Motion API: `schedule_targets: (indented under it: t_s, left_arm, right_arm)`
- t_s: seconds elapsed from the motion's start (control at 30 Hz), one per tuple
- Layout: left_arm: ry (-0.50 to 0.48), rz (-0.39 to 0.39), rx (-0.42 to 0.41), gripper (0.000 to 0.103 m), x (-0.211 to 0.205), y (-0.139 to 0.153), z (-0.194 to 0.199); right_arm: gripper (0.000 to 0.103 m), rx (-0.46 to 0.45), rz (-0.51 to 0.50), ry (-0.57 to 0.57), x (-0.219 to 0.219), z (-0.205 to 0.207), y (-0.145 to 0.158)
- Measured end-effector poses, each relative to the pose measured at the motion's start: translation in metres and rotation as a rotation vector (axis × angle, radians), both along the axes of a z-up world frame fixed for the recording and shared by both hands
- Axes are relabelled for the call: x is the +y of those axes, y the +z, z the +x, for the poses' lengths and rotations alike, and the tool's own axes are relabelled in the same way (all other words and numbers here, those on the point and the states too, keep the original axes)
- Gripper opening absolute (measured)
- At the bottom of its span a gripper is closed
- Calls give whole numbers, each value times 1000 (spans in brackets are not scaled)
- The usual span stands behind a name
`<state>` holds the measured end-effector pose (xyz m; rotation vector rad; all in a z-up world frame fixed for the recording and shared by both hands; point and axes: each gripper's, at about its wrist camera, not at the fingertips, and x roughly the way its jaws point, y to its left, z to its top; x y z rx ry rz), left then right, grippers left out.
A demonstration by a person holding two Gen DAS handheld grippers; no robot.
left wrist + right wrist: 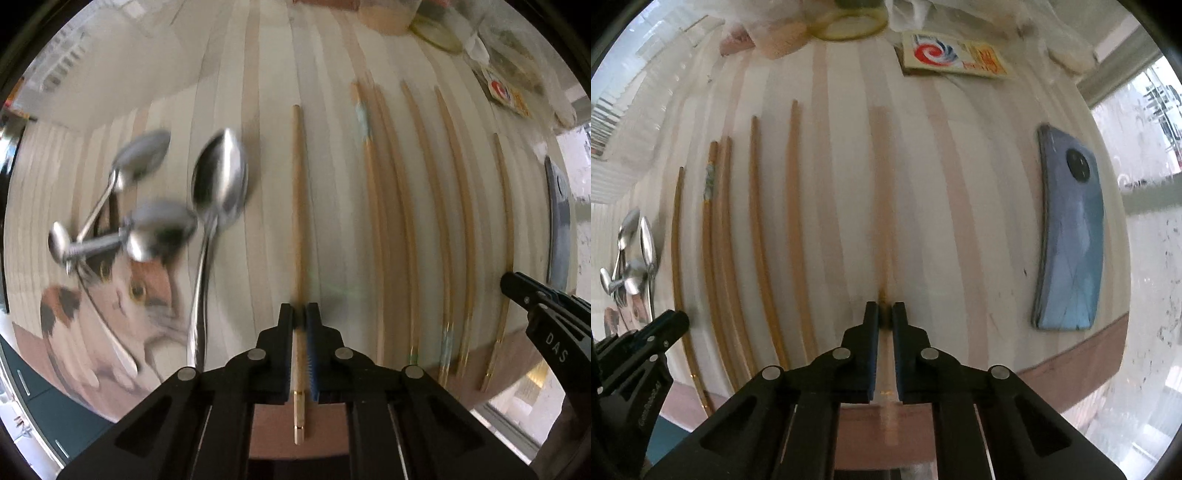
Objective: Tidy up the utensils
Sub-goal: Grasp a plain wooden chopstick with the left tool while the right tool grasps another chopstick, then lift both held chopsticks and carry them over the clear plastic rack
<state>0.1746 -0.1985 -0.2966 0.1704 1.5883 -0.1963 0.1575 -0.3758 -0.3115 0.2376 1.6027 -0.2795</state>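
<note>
My left gripper (300, 314) is shut on a wooden chopstick (297, 206) that points away over the striped tablecloth (266, 92). Several metal spoons (218, 177) lie in a loose pile to its left. Several more chopsticks (410, 206) lie side by side to its right. My right gripper (884, 314) is shut on another chopstick (883, 206), blurred, right of the chopstick row (757, 229). The right gripper also shows at the left wrist view's right edge (517, 288), and the left gripper at the right wrist view's left edge (672, 321).
A blue phone (1071, 236) lies on the cloth to the right. A printed packet (953, 55) and a glass jar (846, 22) stand at the far edge. The near table edge (1071, 362) is close below. A cat picture (122, 295) shows under the spoons.
</note>
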Motion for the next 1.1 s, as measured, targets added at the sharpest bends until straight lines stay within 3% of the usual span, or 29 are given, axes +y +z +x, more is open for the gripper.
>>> schedule_targets:
  t_s: [0.3,0.43,0.57,0.83,0.97,1.1]
  left_arm:
    - [-2,-11,19,7,4,2,-5]
    - [-1,-7,19,9,6,-3,9]
    - [-2,-1,13,9,2,-5,9]
    - [-11,11,-3,9,-11,-9,8]
    - [-35,16,-6,5,-15,-9,6]
    - [-48,25,-37,4,-22,-5,5]
  right_arm:
    - [8,63,23,-16,4,-58,9]
    - [11,69,23,-38,-6,-48,10]
    - [20,81,16,-24,-13,-27,5]
    - [20,56,-3,-26,-1,-13,11]
    - [19,38,-11,-23,7,-7,0]
    - [7,22,-18,-29,5,-12,0]
